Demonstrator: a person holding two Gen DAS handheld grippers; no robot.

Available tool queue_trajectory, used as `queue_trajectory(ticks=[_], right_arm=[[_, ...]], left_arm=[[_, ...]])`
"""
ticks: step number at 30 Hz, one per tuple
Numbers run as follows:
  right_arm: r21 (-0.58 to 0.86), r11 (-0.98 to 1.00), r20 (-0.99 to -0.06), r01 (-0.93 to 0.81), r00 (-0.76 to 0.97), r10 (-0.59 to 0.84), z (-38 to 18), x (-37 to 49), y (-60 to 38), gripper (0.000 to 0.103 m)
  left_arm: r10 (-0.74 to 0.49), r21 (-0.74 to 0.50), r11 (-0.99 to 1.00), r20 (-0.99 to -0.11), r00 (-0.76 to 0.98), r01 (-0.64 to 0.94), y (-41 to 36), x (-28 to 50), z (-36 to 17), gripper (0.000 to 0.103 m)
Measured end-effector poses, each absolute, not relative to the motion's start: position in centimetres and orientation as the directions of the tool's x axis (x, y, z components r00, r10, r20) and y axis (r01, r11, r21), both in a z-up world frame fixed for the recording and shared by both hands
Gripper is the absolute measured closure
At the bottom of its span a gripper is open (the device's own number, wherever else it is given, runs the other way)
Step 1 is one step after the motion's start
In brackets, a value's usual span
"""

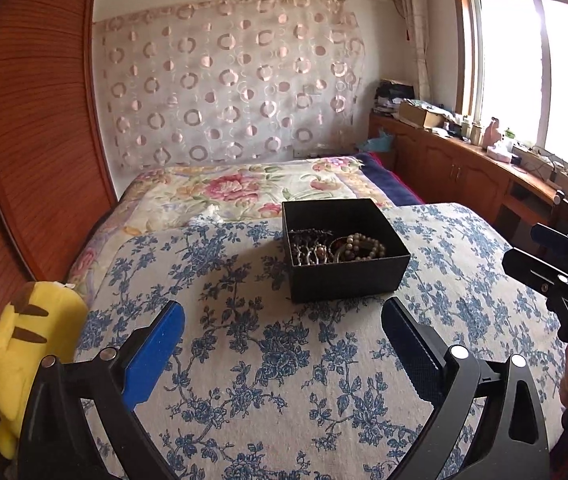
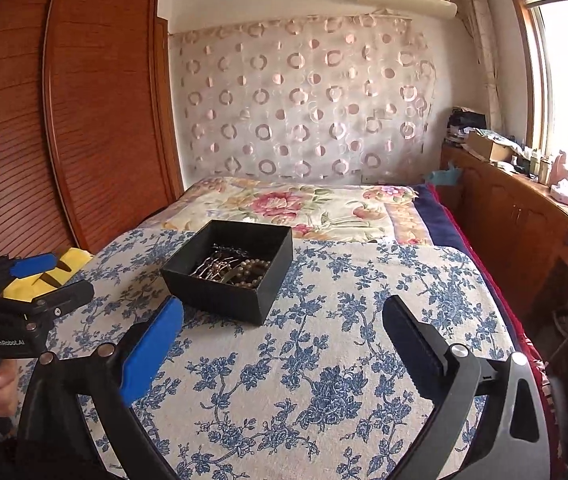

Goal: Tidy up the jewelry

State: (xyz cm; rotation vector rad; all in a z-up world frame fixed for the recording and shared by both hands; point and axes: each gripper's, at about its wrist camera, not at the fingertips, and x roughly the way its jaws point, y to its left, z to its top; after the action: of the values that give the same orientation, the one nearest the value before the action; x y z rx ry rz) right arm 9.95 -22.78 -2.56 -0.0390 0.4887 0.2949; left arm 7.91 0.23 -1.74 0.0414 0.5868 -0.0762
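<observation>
Left wrist view: one black box (image 1: 344,276), one bead bracelet (image 1: 364,245), one hair comb (image 1: 309,249).

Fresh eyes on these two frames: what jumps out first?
The black box sits mid-bed on the blue-flowered cloth, open, with a bead strand and metal hair combs piled inside. Both tongs, left and right, stand open and empty short of it. A yellow plush lies at the bed's left edge.

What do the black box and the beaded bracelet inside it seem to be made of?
Black box: probably cardboard with a matte, finely textured covering; thin straight walls, no shine. Beaded bracelet: round pale beads with a soft gloss, perhaps pearl or plastic; the look leaves it open.
</observation>
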Motion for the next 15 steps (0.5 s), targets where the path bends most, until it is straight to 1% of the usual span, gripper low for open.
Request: queue_trajectory(ticks=[15], right_arm=[[0.032,0.962,-0.462,-0.272,0.849,0.256,-2.87,9.56,-22.86,0.002]], left_arm=[[-0.057,0.014,0.997,-0.543,0.838,0.077,0.34,7.55,-1.36,0.008]])
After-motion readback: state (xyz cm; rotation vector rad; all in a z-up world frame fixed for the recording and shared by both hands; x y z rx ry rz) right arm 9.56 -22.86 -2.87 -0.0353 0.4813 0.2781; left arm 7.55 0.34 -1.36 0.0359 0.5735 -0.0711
